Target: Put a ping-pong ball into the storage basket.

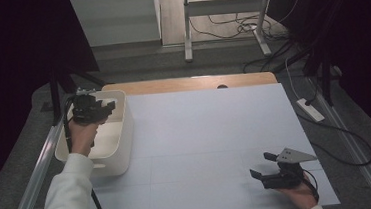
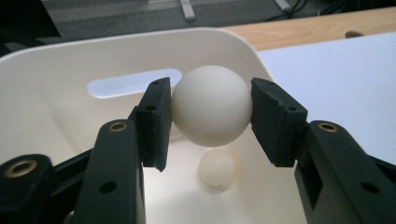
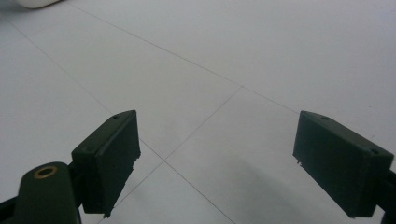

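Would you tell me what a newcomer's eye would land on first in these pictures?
First, the white ball clamped between the left gripper jaws, held above the inside of the cream bin at the table's left edge. A second ball lies on the bin's floor below it. The right gripper sits open over the bare white table, near right.

Smooth, matt off-white ball (image 2: 212,105), plastic by the look; smaller matt ball (image 2: 216,170) beneath. Smooth cream plastic bin (image 1: 123,124), faintly sheened walls. Matt black plastic jaws, brass-coloured metal inserts. Matt white table sheet (image 1: 211,137); bare wood edge (image 1: 192,83) behind.
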